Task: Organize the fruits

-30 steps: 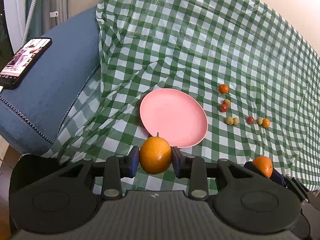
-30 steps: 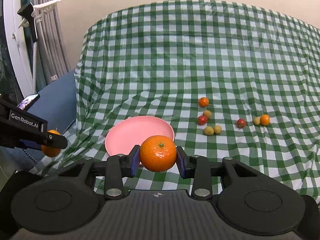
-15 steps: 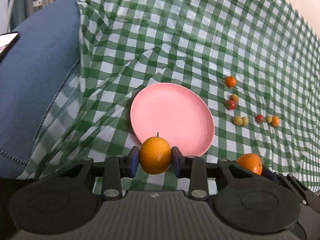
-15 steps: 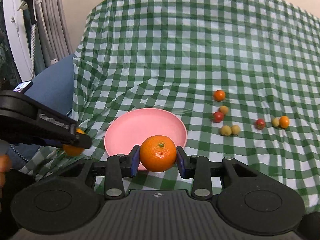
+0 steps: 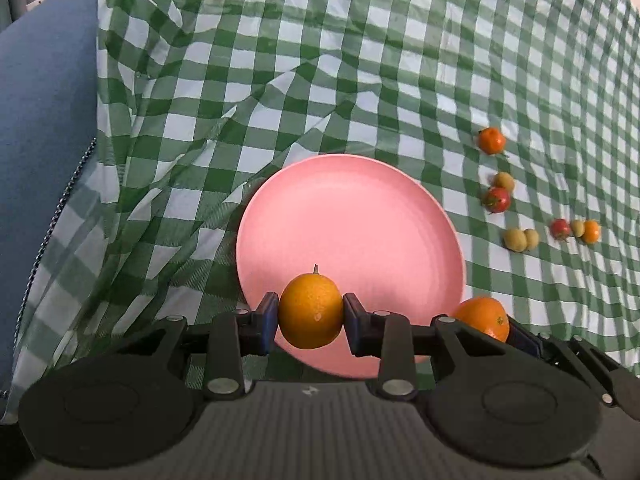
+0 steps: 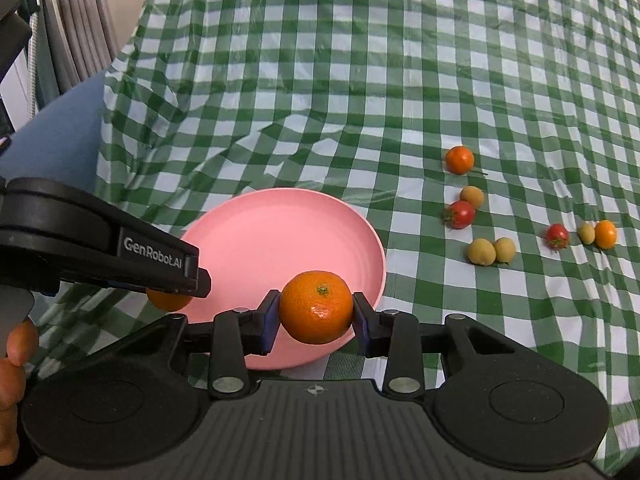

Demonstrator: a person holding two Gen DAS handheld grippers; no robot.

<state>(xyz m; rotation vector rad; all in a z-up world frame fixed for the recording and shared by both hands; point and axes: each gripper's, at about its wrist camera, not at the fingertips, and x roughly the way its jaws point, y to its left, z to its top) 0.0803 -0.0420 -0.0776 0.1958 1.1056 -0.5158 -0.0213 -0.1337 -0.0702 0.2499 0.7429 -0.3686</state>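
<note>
**A:** What's in your pink plate (image 5: 352, 216)?

**B:** Nothing rests on it. It sits on the green checked cloth (image 5: 360, 60), smooth and bare. The two fruits you see over its near rim are held in the air by your grippers.

**A:** Held how?

**B:** Your left gripper (image 5: 311, 322) pinches a yellow-orange citrus (image 5: 311, 312) between its blue pads, short stem nub pointing up, skin finely dimpled. Your right gripper (image 6: 316, 318) pinches a deeper orange mandarin (image 6: 316, 307), green stem scar facing the camera, one glossy highlight low on the skin. From the right wrist, your left gripper's fruit peeks out under its black finger at the plate's left edge.

**A:** And the loose fruit?

**B:** All on the cloth to the right of the plate, apart from it: a small orange one (image 6: 459, 159) farthest back, a tan one (image 6: 472, 196) touching a red tomato (image 6: 460, 214), two yellowish ones (image 6: 491, 251) side by side, then a row of red (image 6: 557, 235), yellowish and orange at the far right.
</note>
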